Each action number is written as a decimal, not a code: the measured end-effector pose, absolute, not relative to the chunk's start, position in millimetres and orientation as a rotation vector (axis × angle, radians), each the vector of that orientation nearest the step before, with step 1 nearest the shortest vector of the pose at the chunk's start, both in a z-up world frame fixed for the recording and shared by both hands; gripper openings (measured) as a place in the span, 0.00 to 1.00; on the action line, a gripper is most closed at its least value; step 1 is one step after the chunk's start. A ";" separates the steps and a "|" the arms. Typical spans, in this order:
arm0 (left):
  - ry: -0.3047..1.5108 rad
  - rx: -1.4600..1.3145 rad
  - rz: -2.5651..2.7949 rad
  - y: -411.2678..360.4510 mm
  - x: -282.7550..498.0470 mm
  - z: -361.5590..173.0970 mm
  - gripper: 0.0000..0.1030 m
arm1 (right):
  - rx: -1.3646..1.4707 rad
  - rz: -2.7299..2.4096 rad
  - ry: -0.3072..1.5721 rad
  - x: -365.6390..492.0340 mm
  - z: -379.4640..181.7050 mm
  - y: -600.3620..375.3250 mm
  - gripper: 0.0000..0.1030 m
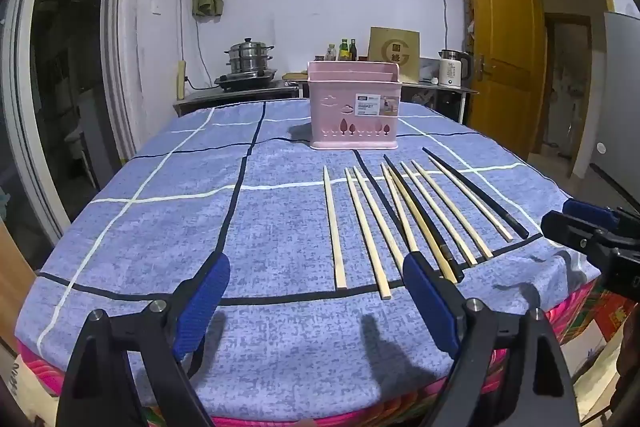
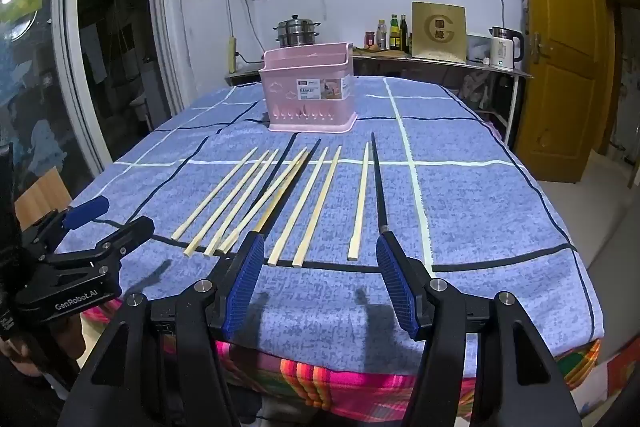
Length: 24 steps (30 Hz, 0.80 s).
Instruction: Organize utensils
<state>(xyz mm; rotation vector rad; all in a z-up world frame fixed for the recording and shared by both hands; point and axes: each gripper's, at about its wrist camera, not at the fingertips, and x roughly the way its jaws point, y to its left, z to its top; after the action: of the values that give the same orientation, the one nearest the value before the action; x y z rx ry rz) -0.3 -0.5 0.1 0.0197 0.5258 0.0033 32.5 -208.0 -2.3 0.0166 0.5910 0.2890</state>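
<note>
My left gripper (image 1: pixel 316 291) hangs wide open and empty over the near cloth (image 1: pixel 160 227). The chopsticks (image 1: pixel 400 215) lie in a loose row right of it, before the pink basket (image 1: pixel 354 107). I judge them light, stiff and slick, best pinched at the thick near ends. My right gripper (image 2: pixel 320 267) is also open, holding nothing, straddling three pale sticks' ends. Its fingers (image 2: pixel 248 267) hide two dark sticks' ends; the basket's inside is unseen.
</note>
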 end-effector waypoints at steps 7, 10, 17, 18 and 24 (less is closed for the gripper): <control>0.524 0.015 -0.003 -4.3 -3.8 -0.2 0.86 | 0.017 0.287 0.592 32.5 0.3 -209.6 0.58; 0.530 0.011 0.001 -0.7 -2.0 -4.7 0.86 | 0.016 0.285 0.591 34.2 1.8 -209.1 0.58; 0.544 0.003 -0.001 2.0 3.5 -4.7 0.86 | 0.015 0.284 0.586 32.1 1.0 -209.0 0.58; 0.545 0.002 0.000 2.3 3.7 -4.4 0.86 | 0.015 0.284 0.587 33.0 1.4 -209.3 0.57; 0.546 0.002 -0.002 1.3 3.6 -4.4 0.86 | 0.015 0.284 0.585 32.2 1.8 -209.7 0.58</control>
<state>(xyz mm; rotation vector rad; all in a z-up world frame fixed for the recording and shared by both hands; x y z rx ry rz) 3.6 1.3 -4.4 0.0016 0.5455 -0.0020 32.2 -209.7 1.8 0.0145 0.5851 0.2843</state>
